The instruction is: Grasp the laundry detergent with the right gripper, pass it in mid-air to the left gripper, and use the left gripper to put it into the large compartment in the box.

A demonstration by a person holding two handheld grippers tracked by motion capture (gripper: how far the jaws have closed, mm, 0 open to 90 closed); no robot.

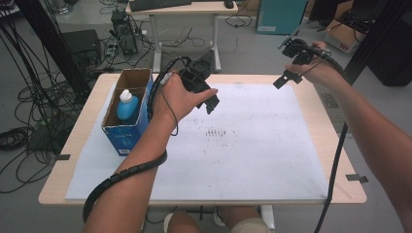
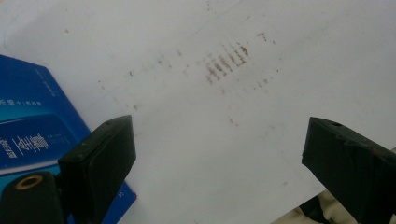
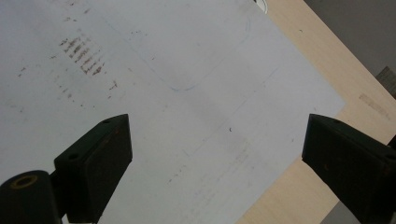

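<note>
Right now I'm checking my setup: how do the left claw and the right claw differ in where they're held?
The left claw hangs above the white sheet, next to the blue box with the bottle; the right claw is held near the table's far right edge. In its own view the left claw has the box beside it; the right claw looks past the sheet's edge onto bare table. Both are open and empty.

I see a white sheet [image 1: 252, 145] covering the tabletop [image 1: 73, 141], smudged mid-sheet [image 1: 216, 132]. At its left stands an open blue box [image 1: 127, 131] holding what looks like a blue bottle [image 1: 127, 107].
</note>
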